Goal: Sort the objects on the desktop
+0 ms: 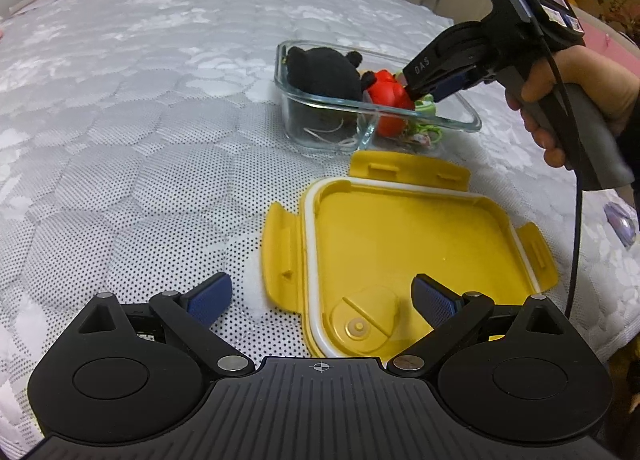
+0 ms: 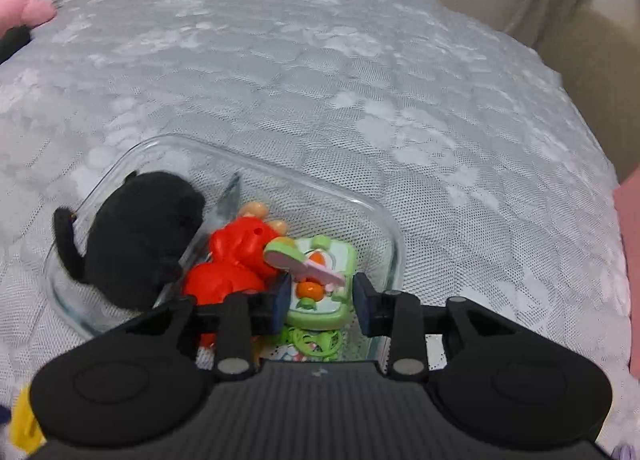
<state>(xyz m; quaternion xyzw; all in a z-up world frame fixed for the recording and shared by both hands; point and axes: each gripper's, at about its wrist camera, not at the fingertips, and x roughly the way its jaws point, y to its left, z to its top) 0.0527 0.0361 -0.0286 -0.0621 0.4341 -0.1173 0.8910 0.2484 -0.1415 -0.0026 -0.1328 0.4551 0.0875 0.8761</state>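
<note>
Inside the glass container [image 2: 376, 215], the green toy card [image 2: 320, 292] lies beside the red toy [image 2: 232, 260]; right gripper [image 2: 322, 296] straddles it, jaws apart. Light, stiff plastic: grip its side edges. Left gripper [image 1: 320, 300] spread above the yellow lid [image 1: 400, 236].

On the bedspread [image 1: 140, 107], the container [image 1: 474, 121] sits in the upper right of the left wrist frame, the lid [image 1: 400, 236] just below it. Inside, the plush [image 2: 136, 236] fills the left compartment; the figure [image 2: 232, 260] and keychain [image 2: 324, 292] share the right.
</note>
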